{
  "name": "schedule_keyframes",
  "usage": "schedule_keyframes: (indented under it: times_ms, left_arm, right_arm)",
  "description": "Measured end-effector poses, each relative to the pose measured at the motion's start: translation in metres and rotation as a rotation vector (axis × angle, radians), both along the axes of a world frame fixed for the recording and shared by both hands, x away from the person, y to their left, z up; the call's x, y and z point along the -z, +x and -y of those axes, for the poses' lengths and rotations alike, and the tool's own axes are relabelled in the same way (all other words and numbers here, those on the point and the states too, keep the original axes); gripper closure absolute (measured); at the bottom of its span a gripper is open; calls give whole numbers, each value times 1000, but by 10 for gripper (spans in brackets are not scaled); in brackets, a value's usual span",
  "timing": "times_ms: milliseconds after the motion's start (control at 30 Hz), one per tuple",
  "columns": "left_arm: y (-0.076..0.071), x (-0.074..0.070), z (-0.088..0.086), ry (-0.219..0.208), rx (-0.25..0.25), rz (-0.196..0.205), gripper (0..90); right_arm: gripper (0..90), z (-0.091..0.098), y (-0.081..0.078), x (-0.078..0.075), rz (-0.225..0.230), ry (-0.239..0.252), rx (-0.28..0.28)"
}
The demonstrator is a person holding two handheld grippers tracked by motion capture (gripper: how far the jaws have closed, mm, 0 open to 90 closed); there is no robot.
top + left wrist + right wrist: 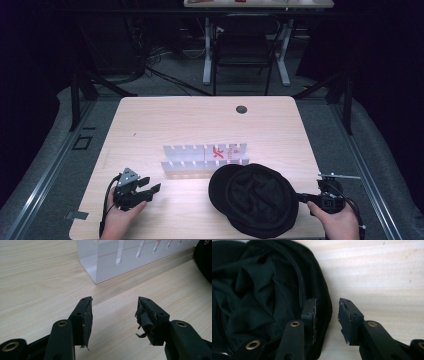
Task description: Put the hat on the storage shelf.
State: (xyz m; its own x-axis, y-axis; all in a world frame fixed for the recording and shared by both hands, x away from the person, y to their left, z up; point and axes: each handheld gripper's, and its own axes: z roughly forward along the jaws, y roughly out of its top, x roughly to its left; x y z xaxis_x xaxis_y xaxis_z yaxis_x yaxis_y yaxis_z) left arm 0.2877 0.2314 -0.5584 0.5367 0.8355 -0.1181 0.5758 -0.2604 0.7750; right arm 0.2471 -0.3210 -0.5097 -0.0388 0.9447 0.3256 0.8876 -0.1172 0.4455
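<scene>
We are bringing the right tool (327, 315) to the near right edge of the black cap (255, 200), which is lying crown-down on the worktop (150, 120) just in front of the white slotted rack (205, 159). The tool's jaws are standing partly open astride the cap's rim — one inside the hollow, one outside — and are not yet pressing on it. The left tool (113, 312) is waiting wide open and empty over bare wood, well apart from the cap. We judge the work barely begun: the grip, and whatever follows it, are both still to come.
</scene>
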Motion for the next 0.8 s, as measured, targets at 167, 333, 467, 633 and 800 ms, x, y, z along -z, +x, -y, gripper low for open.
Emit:
schedule_keyframes:
  times_ms: [167, 333, 467, 633, 800]
  left_arm:
    - [0, 1, 2, -2, -2, 6, 468]
    - [0, 1, 2, -1, -3, 5, 468]
    - [0, 1, 2, -1, -6, 6, 468]
    - [0, 1, 2, -1, -7, 10, 468]
    - [0, 0, 0, 0, -8, 7, 468]
  right_arm:
    - [660, -2, -5, 6, -19, 7, 7]
    - [668, -4, -10, 10, -44, 32, -2]
    - [712, -5, -10, 12, -59, 35, -3]
    - [765, -6, -6, 13, -94, 52, 12]
    - [759, -7, -4, 14, -119, 60, 12]
